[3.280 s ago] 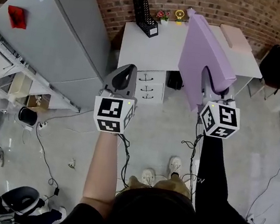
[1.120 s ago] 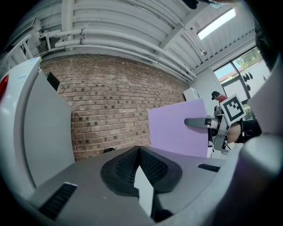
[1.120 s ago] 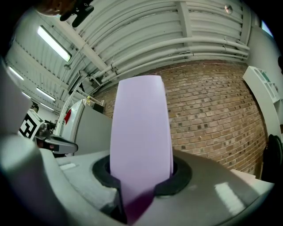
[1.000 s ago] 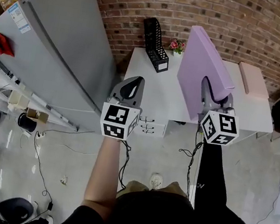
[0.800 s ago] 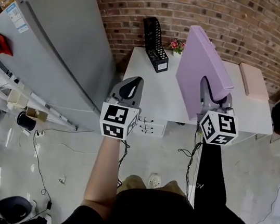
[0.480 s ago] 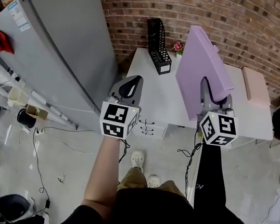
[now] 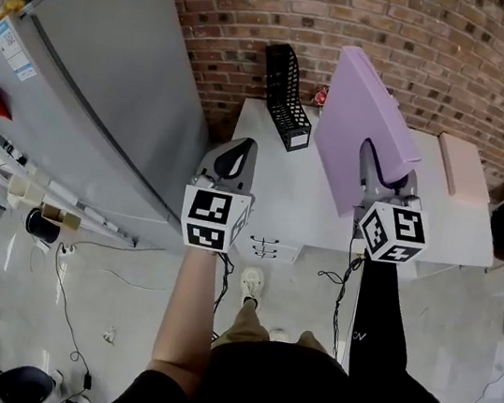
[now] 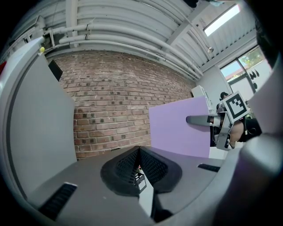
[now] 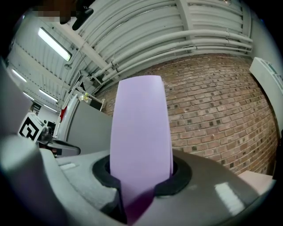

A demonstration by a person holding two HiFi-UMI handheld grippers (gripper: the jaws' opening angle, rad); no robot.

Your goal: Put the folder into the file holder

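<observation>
Grey cabinet (image 7: 107,97) just beside file holder (image 7: 287,97)

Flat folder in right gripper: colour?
The folder is plain lilac; best in the head view.

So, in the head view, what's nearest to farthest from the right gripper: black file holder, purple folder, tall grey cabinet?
1. Purple folder, clamped in the right gripper.
2. Black file holder, on the desk, to its left.
3. Tall grey cabinet, far left.
</observation>
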